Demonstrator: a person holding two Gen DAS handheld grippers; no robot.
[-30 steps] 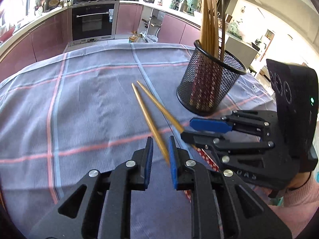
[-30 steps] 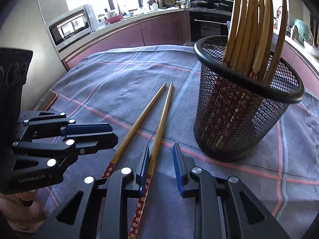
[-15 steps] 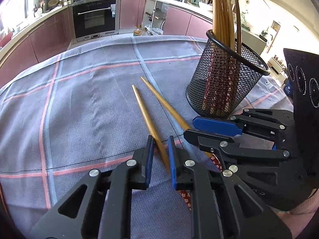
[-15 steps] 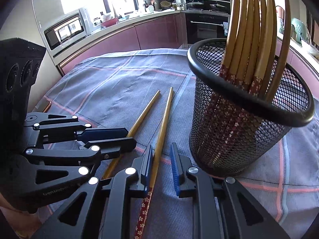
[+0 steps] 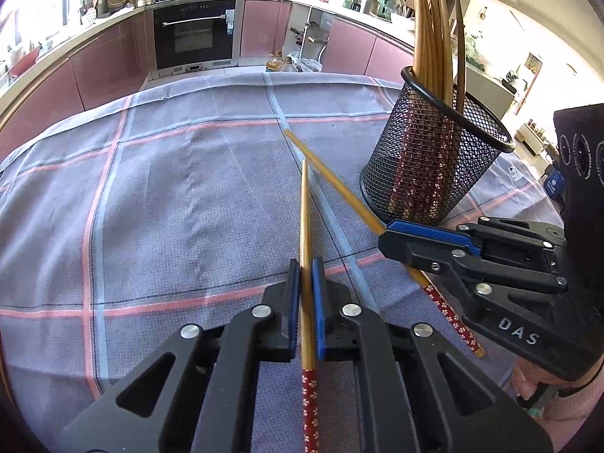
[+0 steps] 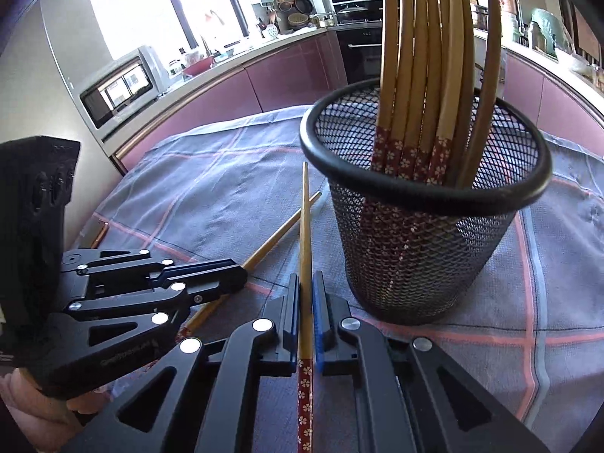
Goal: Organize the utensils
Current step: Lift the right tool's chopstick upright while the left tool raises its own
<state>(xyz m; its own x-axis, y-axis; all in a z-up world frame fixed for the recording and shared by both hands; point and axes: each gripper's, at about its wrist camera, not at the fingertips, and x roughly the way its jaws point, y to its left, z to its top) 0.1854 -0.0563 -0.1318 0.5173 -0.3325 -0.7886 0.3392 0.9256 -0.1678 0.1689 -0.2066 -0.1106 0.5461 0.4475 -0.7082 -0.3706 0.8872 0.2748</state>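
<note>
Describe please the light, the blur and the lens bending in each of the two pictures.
Left wrist view: strong fisheye bending curves the cabinets; the window at upper left is washed out; the chopstick in the left gripper is sharp. Right wrist view: the window is overexposed; the chopsticks in the mesh cup bow outward; dark corners frame both views.
</note>
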